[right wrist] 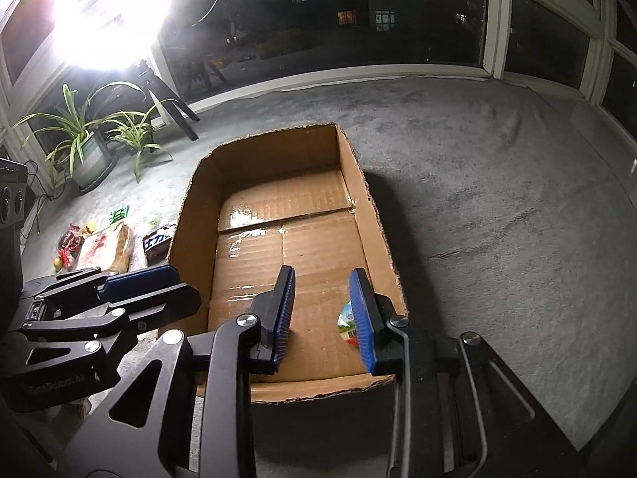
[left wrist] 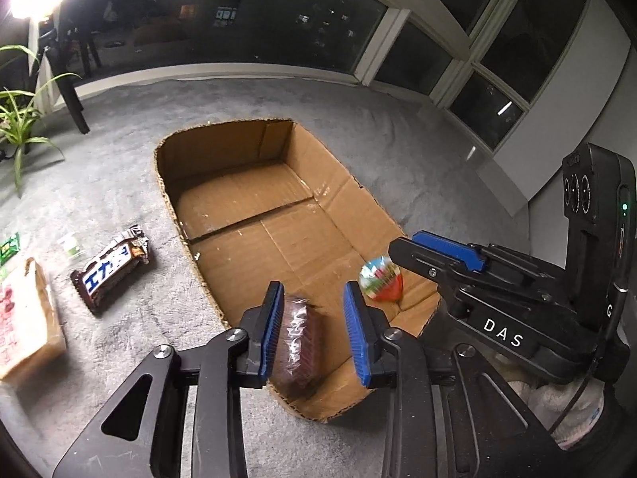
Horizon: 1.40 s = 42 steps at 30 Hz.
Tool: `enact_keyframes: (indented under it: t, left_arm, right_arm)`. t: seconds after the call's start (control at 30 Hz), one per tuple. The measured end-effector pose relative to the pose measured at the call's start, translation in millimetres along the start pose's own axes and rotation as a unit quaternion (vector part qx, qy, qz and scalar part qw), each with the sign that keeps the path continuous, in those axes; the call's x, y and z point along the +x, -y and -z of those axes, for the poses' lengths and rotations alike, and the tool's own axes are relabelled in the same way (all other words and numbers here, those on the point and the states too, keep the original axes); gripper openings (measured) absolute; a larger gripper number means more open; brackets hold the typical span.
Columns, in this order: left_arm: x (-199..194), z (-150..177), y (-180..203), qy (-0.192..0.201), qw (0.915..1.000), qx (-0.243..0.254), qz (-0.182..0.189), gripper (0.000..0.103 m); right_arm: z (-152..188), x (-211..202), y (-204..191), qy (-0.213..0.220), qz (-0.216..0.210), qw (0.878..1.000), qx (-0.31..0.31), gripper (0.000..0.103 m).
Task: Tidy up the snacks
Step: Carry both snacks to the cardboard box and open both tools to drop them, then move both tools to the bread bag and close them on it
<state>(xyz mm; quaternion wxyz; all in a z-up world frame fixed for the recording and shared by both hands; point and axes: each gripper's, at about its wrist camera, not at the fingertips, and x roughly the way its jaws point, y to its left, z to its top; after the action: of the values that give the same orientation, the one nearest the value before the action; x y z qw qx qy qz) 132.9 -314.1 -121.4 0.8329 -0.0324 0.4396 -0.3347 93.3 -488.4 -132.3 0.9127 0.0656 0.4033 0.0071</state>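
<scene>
The left gripper [left wrist: 314, 330] stands open around a blurred brown snack pack [left wrist: 296, 348] above the cardboard box's [left wrist: 223, 167] near left corner; a rim strike could tip it out. The right gripper [right wrist: 324, 314] stands open, empty, over a round snack [right wrist: 347, 323] at the near right.

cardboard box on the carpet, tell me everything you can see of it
The cardboard box is a brown corrugated carton, open on top, with rough-cut wall edges. It sits flat on the grey carpet. Its floor shows flap seams and glossy tape. Near the front right corner lies a colourful foil-wrapped snack; the rest of the floor looks bare.
</scene>
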Motion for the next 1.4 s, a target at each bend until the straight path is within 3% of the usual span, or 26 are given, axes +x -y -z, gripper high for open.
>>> enact_keyframes:
  t: [0.07, 0.13, 0.4, 0.47, 0.53, 0.7, 0.8, 0.93, 1.4]
  left_arm:
    - [-3.7, 0.8, -1.6, 0.004, 1.0, 0.001, -0.002, 0.033]
    - [-8.2, 2.2, -5.5, 0.008, 1.0, -0.004, -0.003, 0.033]
    - [-32.6, 10.9, -30.5, 0.021, 0.9991, -0.029, -0.022, 0.033]
    - [-39.8, 13.4, -38.2, 0.025, 0.9987, -0.036, -0.028, 0.033]
    - [-47.7, 16.3, -46.7, 0.028, 0.998, -0.043, -0.035, 0.043]
    - [-70.5, 25.7, -71.0, 0.039, 0.9959, -0.066, -0.047, 0.046]
    - [-83.9, 30.9, -85.2, 0.049, 0.9937, -0.08, -0.061, 0.054]
    - [-103.8, 40.9, -108.2, 0.063, 0.9896, -0.102, -0.08, 0.067]
    - [-139.3, 72.5, -194.3, 0.075, 0.9715, -0.193, -0.115, 0.067]
  right_arm:
    - [-1.3, -1.2, -3.5, 0.001, -0.004, 1.0, 0.0, 0.034]
    - [-3.3, -3.2, -8.8, 0.006, -0.008, 1.0, -0.001, 0.047]
    - [-11.9, -6.6, -41.9, 0.015, -0.039, 0.999, -0.014, 0.049]
    - [-13.8, -6.5, -52.7, 0.016, -0.05, 0.998, -0.017, 0.058]
    - [-15.6, -6.2, -63.3, 0.018, -0.06, 0.998, -0.019, 0.068]
    - [-19.0, -1.4, -90.1, 0.009, -0.085, 0.996, -0.03, 0.069]
    - [-20.8, 2.0, -108.1, 0.004, -0.099, 0.994, -0.041, 0.069]
    - [-23.1, 6.7, -129.1, -0.002, -0.12, 0.992, -0.046, 0.082]
    - [-34.6, 56.3, -199.0, -0.066, -0.179, 0.978, -0.083, 0.083]
